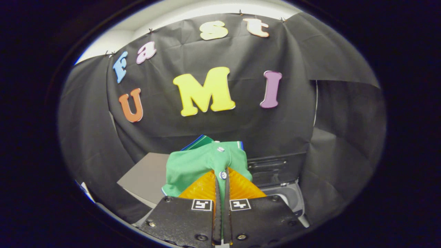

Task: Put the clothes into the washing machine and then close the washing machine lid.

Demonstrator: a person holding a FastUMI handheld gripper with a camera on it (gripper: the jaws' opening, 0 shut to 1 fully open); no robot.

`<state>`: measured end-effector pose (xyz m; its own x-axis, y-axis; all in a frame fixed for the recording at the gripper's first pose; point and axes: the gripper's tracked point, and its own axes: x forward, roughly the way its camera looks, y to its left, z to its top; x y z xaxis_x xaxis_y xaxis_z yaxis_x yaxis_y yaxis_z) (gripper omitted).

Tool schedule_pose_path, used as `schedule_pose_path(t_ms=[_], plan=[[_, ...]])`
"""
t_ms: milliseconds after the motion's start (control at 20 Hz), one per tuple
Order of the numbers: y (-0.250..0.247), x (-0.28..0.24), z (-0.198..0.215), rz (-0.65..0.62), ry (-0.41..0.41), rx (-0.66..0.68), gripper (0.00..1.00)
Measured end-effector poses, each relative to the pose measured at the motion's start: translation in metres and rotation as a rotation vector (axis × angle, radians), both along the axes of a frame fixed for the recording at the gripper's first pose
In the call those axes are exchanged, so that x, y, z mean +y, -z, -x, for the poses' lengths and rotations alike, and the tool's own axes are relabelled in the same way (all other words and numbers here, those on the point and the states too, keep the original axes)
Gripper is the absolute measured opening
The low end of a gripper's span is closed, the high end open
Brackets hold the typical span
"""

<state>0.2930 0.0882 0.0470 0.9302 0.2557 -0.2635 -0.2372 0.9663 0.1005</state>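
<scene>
A green shirt [203, 163] with white buttons and a blue-edged collar hangs bunched in front of me, lifted off any surface. My gripper [222, 177] is shut on it, both fingers pressed together on the button placket. Beyond and below the shirt to the right lies the washing machine [287, 194], its grey top opening partly seen past the fingers. Its dark raised lid [275, 168] stands behind that opening. Most of the drum opening is hidden by the fingers and the shirt.
A grey flat panel [146, 177] lies to the left of the shirt, beside the machine. The black cloth wall [193, 127] closes off the space close behind the machine and wraps round both sides.
</scene>
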Motion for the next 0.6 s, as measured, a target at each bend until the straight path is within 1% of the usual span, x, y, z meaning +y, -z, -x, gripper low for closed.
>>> schedule_pose_path(t_ms=[250, 450, 600], plan=[[0.001, -0.073, -0.030, 0.038, 0.031, -0.012, 0.06], [0.028, -0.104, -0.056, 0.084, 0.009, 0.018, 0.06], [0.058, -0.112, -0.077, 0.102, -0.016, 0.055, 0.06]])
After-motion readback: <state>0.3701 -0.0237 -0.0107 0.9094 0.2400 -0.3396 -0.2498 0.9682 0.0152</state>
